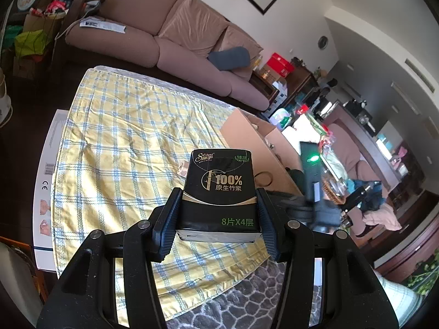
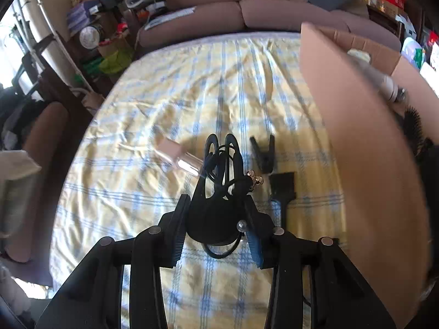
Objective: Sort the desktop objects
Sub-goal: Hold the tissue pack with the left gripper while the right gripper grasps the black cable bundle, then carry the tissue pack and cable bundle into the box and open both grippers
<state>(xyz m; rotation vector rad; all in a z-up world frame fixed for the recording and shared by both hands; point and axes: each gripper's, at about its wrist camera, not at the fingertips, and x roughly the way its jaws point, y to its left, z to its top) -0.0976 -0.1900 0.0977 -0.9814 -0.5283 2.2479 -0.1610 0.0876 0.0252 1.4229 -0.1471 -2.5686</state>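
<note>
Left wrist view: left gripper (image 1: 216,219) lifted above the checked cloth (image 1: 115,142) on the worktop, fingers (image 1: 164,233) pinching a black tissue pack (image 1: 219,192) by its two long sides. Pack upright between the pads, printed face toward the camera, most of its length jutting forward past the fingertips. Cardboard box (image 1: 247,134) ahead and to the right of the fingers, well apart. Small pinkish item (image 1: 183,169) on the cloth just left of the pack's far end.

Likely slip here: soft pack, shallow grip near its rear, so a quick swing toward the box could let it pivot or slide out.

Right wrist view, blurred by motion: right gripper (image 2: 216,227) with fingers (image 2: 179,230) pinching a black hair claw clip (image 2: 219,192) tangled with a thin black cord and a gold-beaded tie. Pink bottle (image 2: 178,156) on the cloth ahead-left of the fingertips; a black clip (image 2: 262,153) and a black brush-like tool (image 2: 282,189) ahead-right. Box wall (image 2: 356,142) close on the right, a hairbrush (image 2: 384,82) resting inside.

Probable trouble: loose cord loop dangling below the fingers, apt to snag the box rim or drag; curved clip may twist in the pads.
</note>
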